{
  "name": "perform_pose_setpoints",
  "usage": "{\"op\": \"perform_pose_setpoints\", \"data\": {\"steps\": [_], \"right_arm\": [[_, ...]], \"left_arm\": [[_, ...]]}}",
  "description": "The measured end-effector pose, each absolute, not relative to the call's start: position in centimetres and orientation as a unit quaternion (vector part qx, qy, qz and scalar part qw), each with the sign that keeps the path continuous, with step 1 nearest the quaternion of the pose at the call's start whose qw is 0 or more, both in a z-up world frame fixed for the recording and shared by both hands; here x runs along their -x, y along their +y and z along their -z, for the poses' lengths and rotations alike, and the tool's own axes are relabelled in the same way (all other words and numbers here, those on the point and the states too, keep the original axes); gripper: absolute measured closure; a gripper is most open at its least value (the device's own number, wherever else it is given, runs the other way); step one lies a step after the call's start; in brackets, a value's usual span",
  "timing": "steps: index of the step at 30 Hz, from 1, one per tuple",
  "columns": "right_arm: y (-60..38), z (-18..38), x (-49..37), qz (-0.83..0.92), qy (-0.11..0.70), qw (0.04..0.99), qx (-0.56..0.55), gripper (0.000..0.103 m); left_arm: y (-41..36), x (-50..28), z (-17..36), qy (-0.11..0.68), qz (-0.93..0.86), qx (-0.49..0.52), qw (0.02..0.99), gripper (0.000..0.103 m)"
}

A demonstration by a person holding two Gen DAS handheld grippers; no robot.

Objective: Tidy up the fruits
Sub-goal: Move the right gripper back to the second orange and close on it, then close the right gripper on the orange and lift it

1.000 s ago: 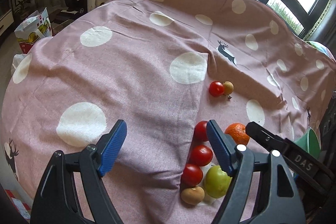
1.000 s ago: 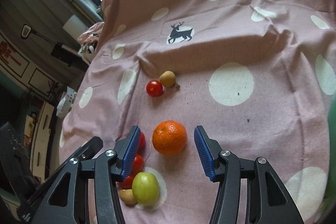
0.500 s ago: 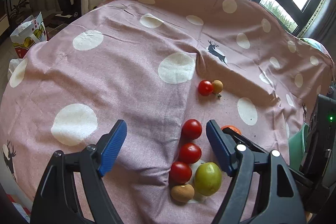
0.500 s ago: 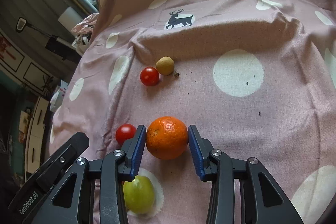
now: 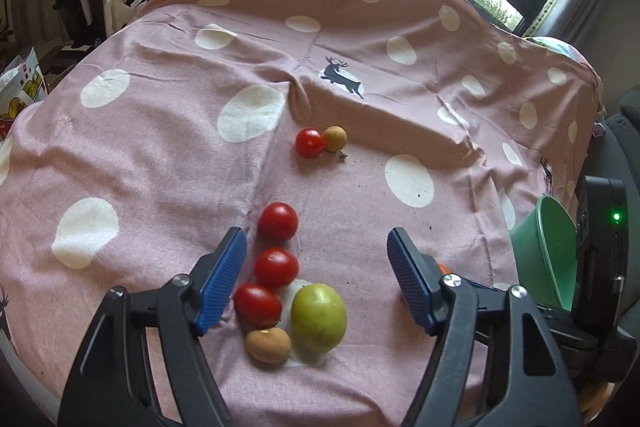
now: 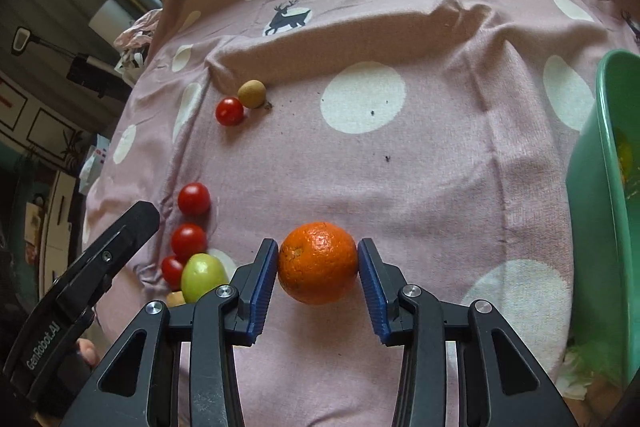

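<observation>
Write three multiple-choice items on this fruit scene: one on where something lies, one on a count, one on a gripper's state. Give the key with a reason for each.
1. Where does the green bowl sit relative to the orange in the right wrist view?
A. Far left
B. At the right edge
C. Directly behind it

2. How many red tomatoes lie on the pink cloth?
A. Two
B. Four
C. Six

3. What is the right gripper doing?
A. Clamping the orange
B. Standing open over bare cloth
C. Clamping the green fruit

Key:
1. B, the bowl's rim fills the right edge while the orange is central.
2. B, three form a line by the green fruit, and one sits farther off beside a small brown fruit.
3. A, both blue pads press against the orange's sides.
</observation>
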State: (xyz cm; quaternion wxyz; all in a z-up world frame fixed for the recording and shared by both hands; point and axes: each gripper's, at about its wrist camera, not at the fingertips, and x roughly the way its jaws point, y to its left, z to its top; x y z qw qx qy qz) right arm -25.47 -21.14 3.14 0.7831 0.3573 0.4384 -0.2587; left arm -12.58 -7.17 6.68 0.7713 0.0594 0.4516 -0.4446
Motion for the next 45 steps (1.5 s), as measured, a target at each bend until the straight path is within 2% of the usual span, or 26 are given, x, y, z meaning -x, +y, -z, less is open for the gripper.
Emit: {"op": "perform_pose_setpoints", "data": {"steps": [8, 20, 37, 40, 45], "right_arm": [[-22.0, -3.2, 26.6, 0.260, 0.430, 0.775, -0.384, 0.061], [-23.5, -5.0, 29.9, 0.277, 0.353, 0.779, -0.438, 0.061], [-23.4, -2.6, 28.1, 0.240, 0.376, 0.757, -0.478, 0.060], [-23.4, -2.3, 27.9, 0.238, 0.380, 0.754, -0.480, 0.060], [-23.5, -1.9, 27.8, 0.237, 0.382, 0.753, -0.481, 0.060]], "left_arm": [[-8.2, 14.3, -6.5, 0.455, 0.474, -0.074, 0.750, 0.039], [-9.9, 17.1, -5.8, 0.472, 0.519, -0.098, 0.706, 0.043], [-12.3, 19.2, -3.1, 0.512, 0.542, -0.125, 0.654, 0.049], [-12.5, 19.0, -2.9, 0.518, 0.544, -0.119, 0.649, 0.054], [-12.8, 19.0, -2.5, 0.521, 0.542, -0.120, 0.648, 0.056]]}}
